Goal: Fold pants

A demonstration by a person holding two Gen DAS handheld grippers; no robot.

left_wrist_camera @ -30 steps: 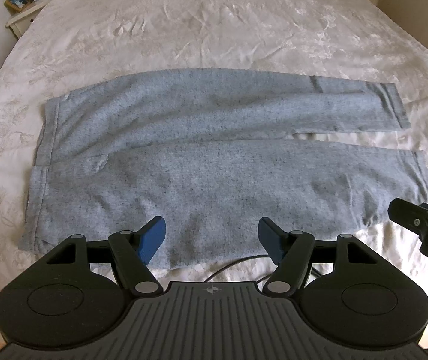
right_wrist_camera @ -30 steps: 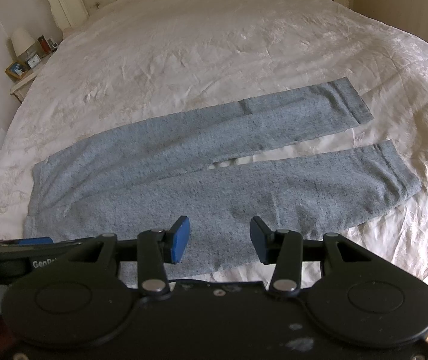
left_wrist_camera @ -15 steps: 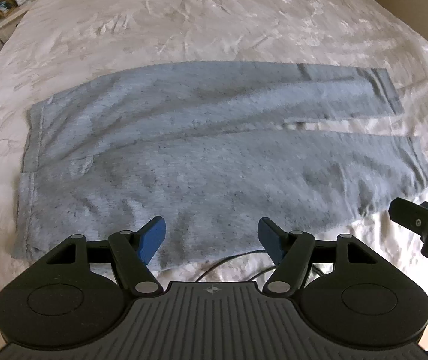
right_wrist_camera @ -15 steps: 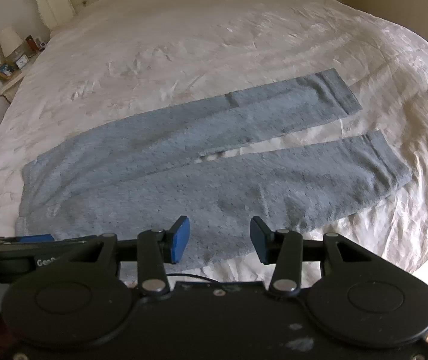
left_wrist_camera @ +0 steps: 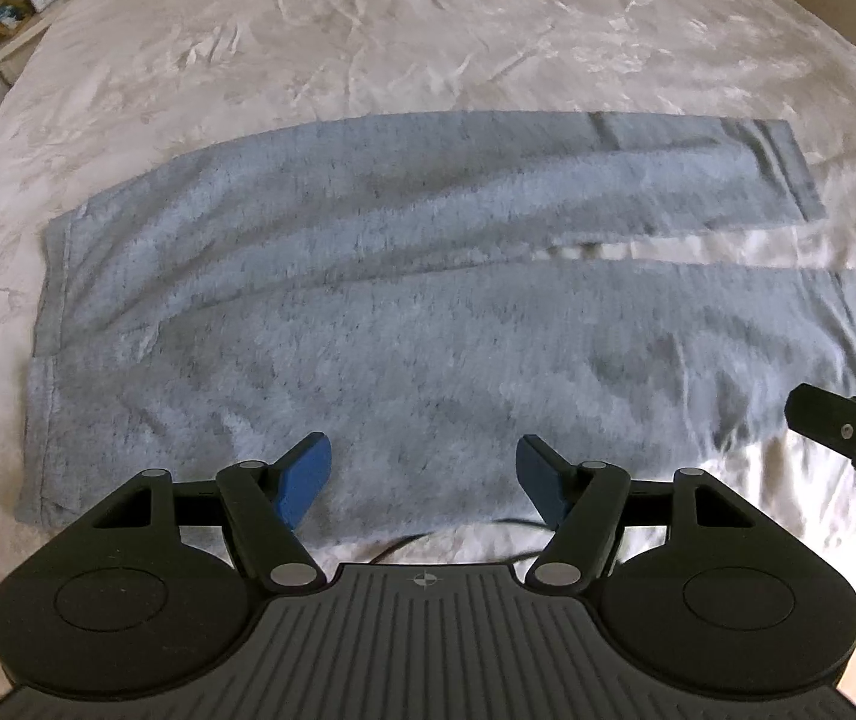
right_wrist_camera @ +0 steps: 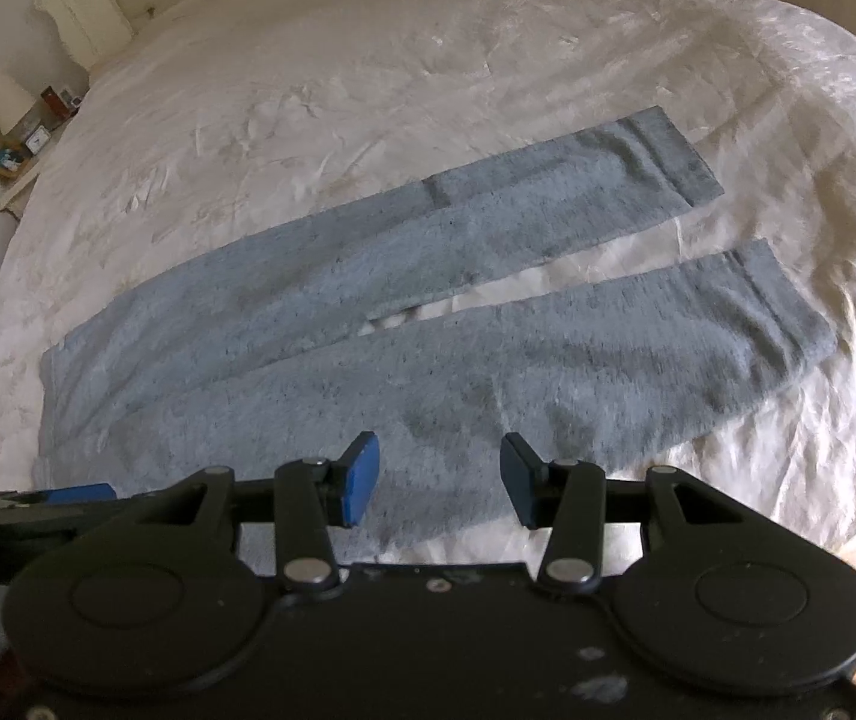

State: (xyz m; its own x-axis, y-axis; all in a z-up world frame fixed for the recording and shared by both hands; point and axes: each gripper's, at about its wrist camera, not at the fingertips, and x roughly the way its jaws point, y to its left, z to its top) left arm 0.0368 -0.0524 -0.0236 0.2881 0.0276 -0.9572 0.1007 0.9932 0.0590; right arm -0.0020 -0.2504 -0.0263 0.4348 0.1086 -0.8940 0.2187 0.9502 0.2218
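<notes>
Both grippers angled steeply down
Left gripper (left_wrist_camera: 423, 471) and right gripper (right_wrist_camera: 439, 471) side by side, jaws apart, nothing between them.

Home bedroom: bed (right_wrist_camera: 428, 90), headboard (right_wrist_camera: 104, 6), nightstand lamp (right_wrist_camera: 6, 101).

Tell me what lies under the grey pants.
The pants lie flat on the cream bedspread, which shows in the gap between the legs and all around them. Whether anything else sits beneath the fabric is hidden.
</notes>
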